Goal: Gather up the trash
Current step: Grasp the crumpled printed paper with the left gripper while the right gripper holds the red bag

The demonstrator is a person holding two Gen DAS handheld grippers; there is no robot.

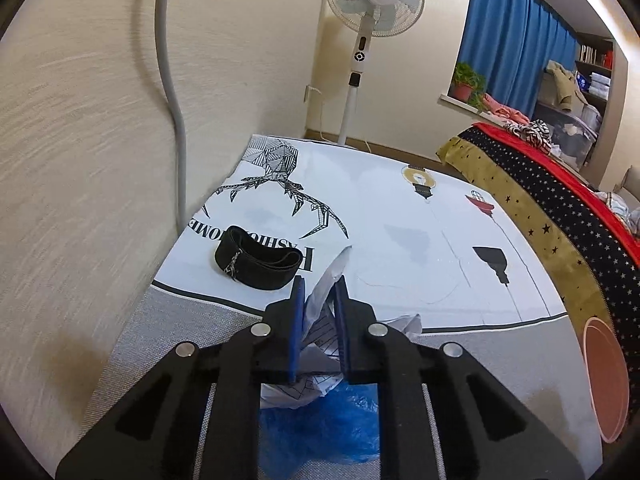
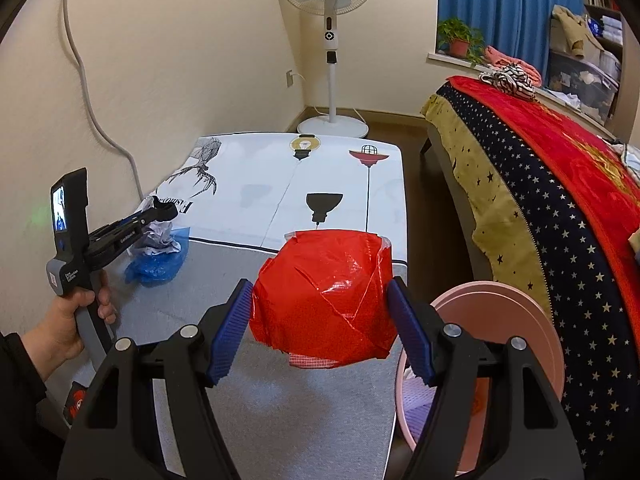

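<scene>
My left gripper (image 1: 319, 284) is shut on a crumpled white printed wrapper (image 1: 320, 332) that sticks up between its blue pads. A crumpled blue plastic bag (image 1: 320, 428) lies under it on the grey part of the table. In the right wrist view the same gripper (image 2: 160, 212), held by a hand (image 2: 68, 320), pinches the wrapper (image 2: 156, 236) above the blue bag (image 2: 156, 268). My right gripper (image 2: 320, 284) holds a bulky red plastic-wrapped bundle (image 2: 324, 300) just above the table, one pad against each side. A pink bin (image 2: 480, 320) stands right beside it.
A black band (image 1: 256, 260) lies on the printed tablecloth (image 1: 400, 216) near the wall. A bed with a starry blanket (image 2: 540, 208) runs along the right. A standing fan (image 2: 330, 40) is in the far corner. A grey cable (image 1: 176, 120) hangs down the wall.
</scene>
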